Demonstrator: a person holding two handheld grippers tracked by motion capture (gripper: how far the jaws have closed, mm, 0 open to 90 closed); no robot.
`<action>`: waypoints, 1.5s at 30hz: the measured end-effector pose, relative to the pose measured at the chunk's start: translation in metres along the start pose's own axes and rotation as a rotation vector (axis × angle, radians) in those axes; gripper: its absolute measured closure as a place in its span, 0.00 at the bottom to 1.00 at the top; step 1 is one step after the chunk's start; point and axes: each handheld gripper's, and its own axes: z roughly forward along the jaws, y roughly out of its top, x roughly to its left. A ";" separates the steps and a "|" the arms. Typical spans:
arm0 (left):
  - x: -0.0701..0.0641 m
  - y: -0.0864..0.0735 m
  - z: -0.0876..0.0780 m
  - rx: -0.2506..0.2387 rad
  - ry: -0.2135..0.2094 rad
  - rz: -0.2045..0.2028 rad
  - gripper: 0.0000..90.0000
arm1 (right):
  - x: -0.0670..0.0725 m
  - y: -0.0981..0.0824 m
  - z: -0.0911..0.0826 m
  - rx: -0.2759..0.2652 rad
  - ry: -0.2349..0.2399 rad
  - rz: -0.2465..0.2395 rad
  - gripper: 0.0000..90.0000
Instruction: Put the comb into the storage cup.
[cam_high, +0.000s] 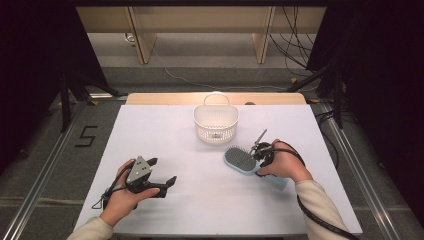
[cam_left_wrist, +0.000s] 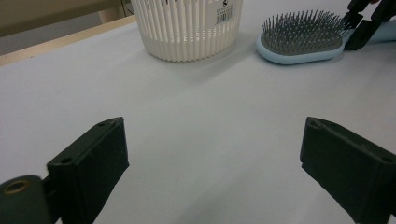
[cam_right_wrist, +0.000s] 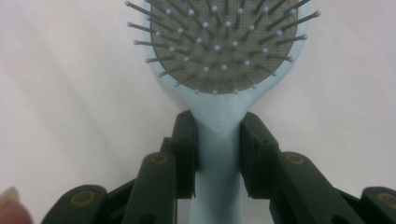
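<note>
**A:** Start at the right gripper (cam_right_wrist: 218, 140). What are its fingers (cam_right_wrist: 184, 140) doing?

**B:** They are clamped on the neck of the light blue hairbrush (cam_right_wrist: 219, 60), one pad on either side of the handle just below the bristle head. In the right gripper view the pads press flat against the blue plastic with no gap showing.

**A:** And the brush itself?

**B:** It lies on the white desk (cam_high: 200, 195), bristles up, on the right half. In the high view its head (cam_high: 240, 159) points toward the left and slightly away from the person, while the handle runs back under the right hand (cam_high: 282, 164).

**A:** The left gripper (cam_high: 162, 172)?

**B:** Its fingers (cam_left_wrist: 91, 163) stand wide apart with nothing but bare desk between them. The left hand (cam_high: 125, 192) holds it low over the near left part of the desk, well apart from the brush.

**A:** What else is out there?

**B:** A white slatted basket (cam_high: 216, 122) with a loop handle stands upright toward the far middle of the desk, near the brush head but not touching it. In the left gripper view the basket (cam_left_wrist: 187, 28) shows a barcode sticker on its wall, and the brush (cam_left_wrist: 303, 39) lies just to its right.
</note>
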 end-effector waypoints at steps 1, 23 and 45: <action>0.000 0.000 0.000 -0.001 0.001 0.000 0.08 | 0.000 0.000 0.000 0.000 0.000 0.000 0.78; 0.000 0.000 0.000 0.000 0.001 -0.002 0.08 | -0.003 -0.009 -0.001 -0.065 0.026 -0.035 0.79; 0.001 0.000 0.000 -0.003 0.003 -0.001 0.08 | -0.001 -0.026 -0.014 -0.201 0.043 -0.031 0.79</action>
